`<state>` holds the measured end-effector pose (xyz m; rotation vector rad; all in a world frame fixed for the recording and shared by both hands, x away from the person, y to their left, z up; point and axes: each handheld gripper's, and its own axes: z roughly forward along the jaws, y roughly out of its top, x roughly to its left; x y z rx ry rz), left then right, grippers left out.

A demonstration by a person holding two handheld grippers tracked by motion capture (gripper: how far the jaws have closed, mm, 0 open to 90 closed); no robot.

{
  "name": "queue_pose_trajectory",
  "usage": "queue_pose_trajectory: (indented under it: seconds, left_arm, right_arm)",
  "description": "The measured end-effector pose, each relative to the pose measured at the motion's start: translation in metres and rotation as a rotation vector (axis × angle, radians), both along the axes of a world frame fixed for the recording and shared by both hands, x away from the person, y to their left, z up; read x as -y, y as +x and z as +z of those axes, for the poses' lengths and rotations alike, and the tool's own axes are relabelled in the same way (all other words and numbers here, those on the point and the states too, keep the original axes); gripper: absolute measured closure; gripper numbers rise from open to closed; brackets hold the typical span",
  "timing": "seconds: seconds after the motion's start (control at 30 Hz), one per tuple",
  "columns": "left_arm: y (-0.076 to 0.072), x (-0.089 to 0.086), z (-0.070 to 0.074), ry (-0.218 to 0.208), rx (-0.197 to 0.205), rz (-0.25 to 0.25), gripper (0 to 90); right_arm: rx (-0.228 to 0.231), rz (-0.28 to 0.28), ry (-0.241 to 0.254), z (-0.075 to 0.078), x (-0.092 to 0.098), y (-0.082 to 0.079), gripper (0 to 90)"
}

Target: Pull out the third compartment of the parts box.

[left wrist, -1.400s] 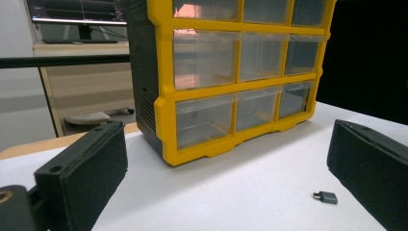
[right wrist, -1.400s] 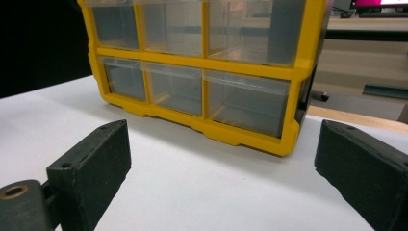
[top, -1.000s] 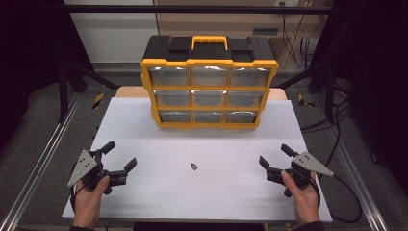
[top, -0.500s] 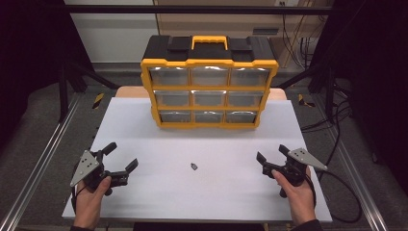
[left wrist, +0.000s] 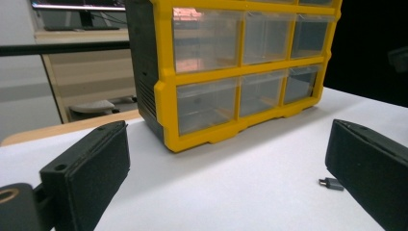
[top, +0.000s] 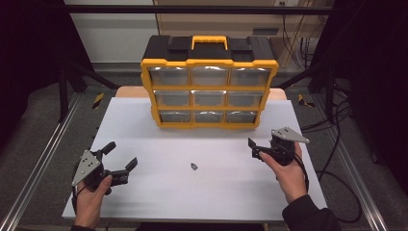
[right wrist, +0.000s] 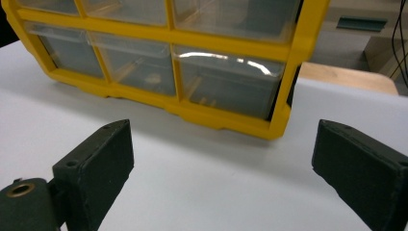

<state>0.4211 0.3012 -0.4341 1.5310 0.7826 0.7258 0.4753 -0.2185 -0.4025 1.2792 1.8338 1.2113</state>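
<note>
- Left gripper [top: 119, 160] held its padded black jaws spread; a small dark metal connector [left wrist: 332, 183] lay beside its right jaw.
- Right gripper [top: 254, 147], jaws spread, faced the yellow plastic drawer organizer [right wrist: 231, 72].

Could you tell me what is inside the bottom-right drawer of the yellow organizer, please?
Through the clear front of the bottom-right drawer of the organizer, pale dividers and a few small light pieces show dimly. Glare and the frosted plastic hide what they are.

Drawer cabinet [top: 209, 84] blocks rear; table [top: 202, 192] front open.
</note>
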Motion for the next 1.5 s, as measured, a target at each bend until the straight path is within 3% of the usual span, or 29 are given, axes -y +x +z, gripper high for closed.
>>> queue_pose_trajectory:
  seconds: [0.17,0.27,0.37,0.43,0.67,0.8,0.97,1.27,1.33,1.4,1.43,1.47,1.5]
  left_arm:
    - [0.006,0.001,-0.002,0.018,-0.001,0.0,1.5]
    - [0.012,0.005,-0.007,0.046,-0.022,-0.029,1.6]
    - [0.012,0.006,-0.006,0.041,-0.023,-0.035,1.5]
    - [0.011,0.006,-0.005,0.032,-0.021,-0.039,1.5]
    - [0.007,0.009,-0.006,0.052,-0.024,-0.026,1.5]
    - [0.003,0.01,-0.007,0.061,-0.029,-0.029,1.5]
    - [0.003,0.011,-0.006,0.06,-0.025,-0.029,1.5]
    - [0.003,0.012,-0.007,0.066,-0.027,-0.038,1.6]
    - [0.003,0.012,-0.006,0.066,-0.026,-0.038,1.6]
    - [0.003,0.012,-0.006,0.065,-0.027,-0.038,1.6]
    - [0.003,0.012,-0.006,0.065,-0.027,-0.038,1.6]
    - [0.003,0.012,-0.006,0.063,-0.026,-0.039,1.6]
    - [0.003,0.012,-0.006,0.063,-0.026,-0.039,1.6]
  right_arm:
    - [-0.001,0.002,0.012,0.013,-0.001,0.013,8.2]
    - [0.006,-0.009,0.001,0.021,-0.001,0.025,8.1]
    - [0.015,-0.016,-0.005,0.026,-0.001,0.033,8.0]
    - [0.051,-0.008,-0.074,0.035,-0.004,0.039,7.6]
    - [0.1,-0.022,-0.133,0.053,-0.007,0.05,7.8]
    - [0.09,-0.023,-0.108,0.06,-0.006,0.057,8.3]
    - [0.065,-0.049,-0.031,0.069,-0.002,0.067,8.7]
    - [0.09,-0.078,0.001,0.088,-0.005,0.077,10.2]
    - [0.116,-0.093,-0.043,0.093,-0.009,0.078,11.0]
    - [0.15,-0.104,-0.119,0.096,-0.013,0.078,12.0]
    - [0.15,-0.104,-0.119,0.096,-0.013,0.078,12.0]
    - [0.193,-0.114,-0.184,0.1,-0.017,0.077,13.6]
    - [0.21,-0.115,-0.197,0.101,-0.018,0.077,13.9]
